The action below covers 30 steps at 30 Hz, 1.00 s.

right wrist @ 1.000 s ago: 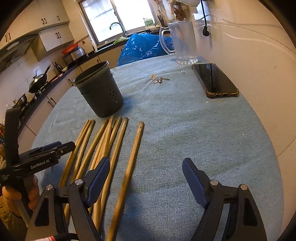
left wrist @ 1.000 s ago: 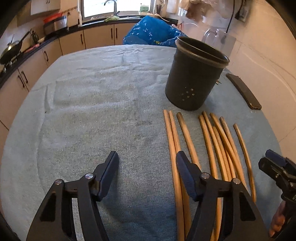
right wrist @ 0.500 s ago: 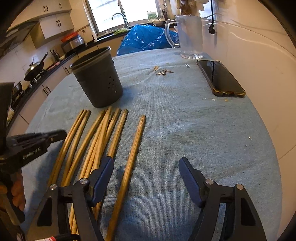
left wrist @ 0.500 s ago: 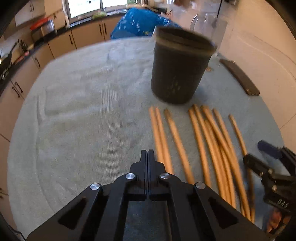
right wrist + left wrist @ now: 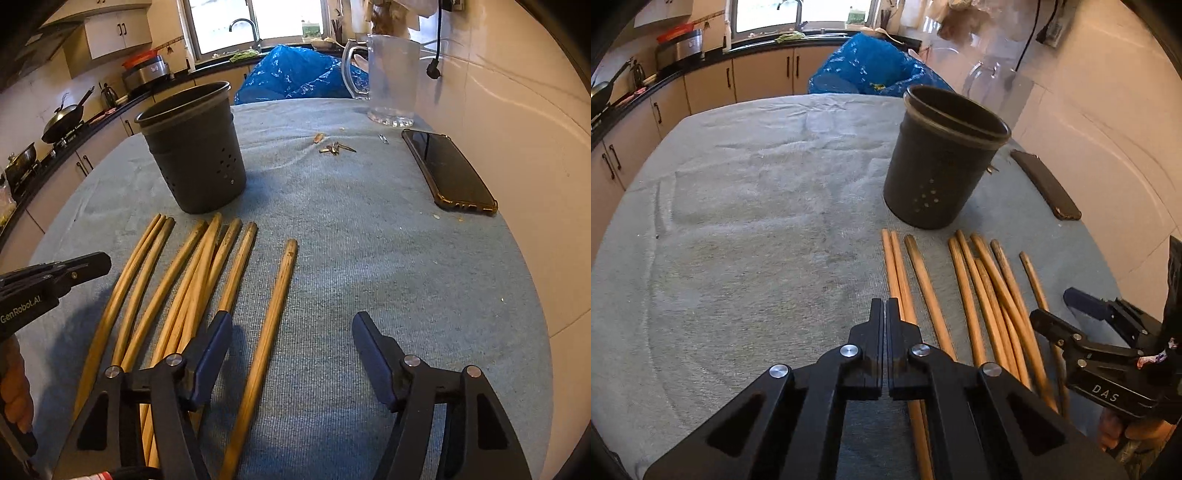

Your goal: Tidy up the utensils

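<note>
1. so far nothing is lifted: all the wooden chopsticks (image 5: 192, 291) lie flat on the towel-covered table (image 5: 369, 258), ahead of both tools, and the dark holder (image 5: 192, 147) stands upright just beyond their far tips, apparently empty.
2. left gripper (image 5: 885, 314) has its jaws pressed together on nothing; it hovers over the near ends of the leftmost sticks.
3. right gripper (image 5: 291, 332) has been closing its jaws but they stand spread, and the lone rightmost chopstick (image 5: 269, 321) runs between them, nearer the left finger, with no pad on it.
4. judged step: the first pickup, right tool lining up on that lone stick.
5. next move calls for lowering until the pads flank the stick, pinching it, then tipping it upright over the holder's mouth.
6. count: eight chopsticks in the right view, seven bunched to the left of the tool and one apart; one holder; one phone (image 5: 448, 173), one clear jug (image 5: 391, 77) and one small bunch of keys (image 5: 336, 148) beyond, well to the right.
</note>
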### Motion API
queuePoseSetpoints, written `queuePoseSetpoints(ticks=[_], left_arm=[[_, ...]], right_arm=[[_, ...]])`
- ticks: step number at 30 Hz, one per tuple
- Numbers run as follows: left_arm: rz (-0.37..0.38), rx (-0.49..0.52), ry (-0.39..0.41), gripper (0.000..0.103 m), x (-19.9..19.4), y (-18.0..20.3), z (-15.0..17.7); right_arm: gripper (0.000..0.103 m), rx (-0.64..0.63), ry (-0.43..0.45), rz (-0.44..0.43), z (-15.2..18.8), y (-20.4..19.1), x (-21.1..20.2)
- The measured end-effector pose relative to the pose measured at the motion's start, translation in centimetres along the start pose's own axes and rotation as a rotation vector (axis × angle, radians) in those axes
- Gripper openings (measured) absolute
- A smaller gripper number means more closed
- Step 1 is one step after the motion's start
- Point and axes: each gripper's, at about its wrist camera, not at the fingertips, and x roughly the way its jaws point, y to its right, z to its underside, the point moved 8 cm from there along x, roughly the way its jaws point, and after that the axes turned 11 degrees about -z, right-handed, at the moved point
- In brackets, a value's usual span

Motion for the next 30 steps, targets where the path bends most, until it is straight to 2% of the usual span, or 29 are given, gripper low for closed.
queuePoseSetpoints(ticks=[3,7,11,18,19,20,24,26,28,30], left_arm=[[0.014,-0.001,-0.022,0.001,0.4,0.5,0.5],[0.058,-0.042,0.000,0.001,0.3,0.3,-0.2],[0.052,-0.008,-0.014,0.001,1.1,1.0,-0.2],[-0.054,0.083,0.012,0.002,1.6,2.2,-0.8],[-0.069,0.097,0.010,0.002,1.7,2.4,-1.0],[-0.079,0.111,-0.008,0.007,2.1,2.5,-1.1],[-0.133,0.174,-0.024,0.007,3.1,3.2,-1.9],[-0.130,0.160,-0.057,0.006,3.5,3.0,-2.2],[-0.126,0.144,-0.075,0.006,3.5,2.4,-2.0],[-0.130,0.116,-0.093,0.006,3.2,1.4,-1.6]], right_arm=[[0.072,-0.011,0.007,0.007,0.2,-0.2,0.0],[0.073,-0.025,0.010,0.009,0.2,-0.3,0.0],[0.074,-0.044,0.013,0.016,0.3,-0.5,0.1],[0.075,-0.061,0.013,0.031,0.3,-0.7,0.2],[0.075,-0.063,0.012,0.033,0.3,-0.7,0.2],[0.075,-0.063,0.012,0.034,0.3,-0.7,0.3],[0.074,-0.062,0.002,0.038,0.2,-0.7,0.4],[0.064,-0.062,-0.012,0.042,-0.1,-0.5,0.4],[0.031,-0.050,-0.022,0.035,-0.4,-0.1,0.2],[0.017,-0.007,-0.047,0.002,-0.5,0.8,-0.1]])
